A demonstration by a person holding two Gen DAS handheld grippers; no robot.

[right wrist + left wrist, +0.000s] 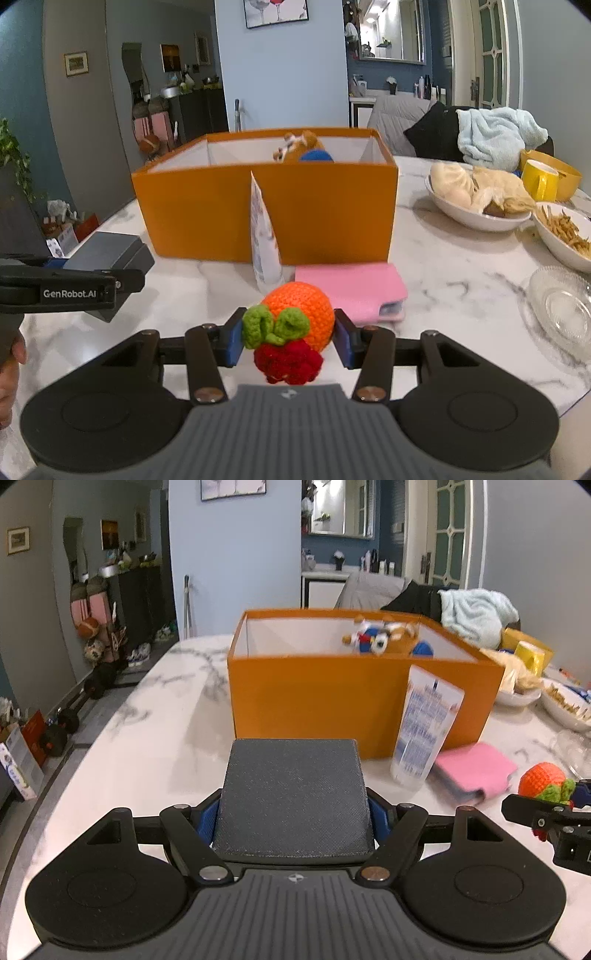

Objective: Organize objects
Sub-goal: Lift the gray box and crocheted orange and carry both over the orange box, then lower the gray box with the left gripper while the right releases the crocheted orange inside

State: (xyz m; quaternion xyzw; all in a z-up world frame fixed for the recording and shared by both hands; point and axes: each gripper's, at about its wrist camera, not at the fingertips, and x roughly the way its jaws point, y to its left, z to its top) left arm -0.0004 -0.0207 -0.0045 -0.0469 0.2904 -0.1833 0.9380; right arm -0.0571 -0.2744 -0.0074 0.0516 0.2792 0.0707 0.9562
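1. Toys and small things sit on one white marble table (461,258), around one big orange box (266,206).
2. Two grippers show. The left gripper (293,812) squeezes one flat grey box (293,797) between its blue pads, above the table.
3. The right gripper (288,332) squeezes one yarn orange (299,317) with green leaves and a red bit, also above the table.
4. One white tube (264,236) stands upright in front of the orange box, between the grippers and the box.
5. One pink case (354,288) lies flat just beside the tube.
6. Inside the orange box lie some soft toys (373,638) at the far right end; they are too blurry to count. The other end looks bare.
7. Two white bowls (472,214) with food, one glass dish (561,306) and one yellow mug (539,181) sit off to the right.
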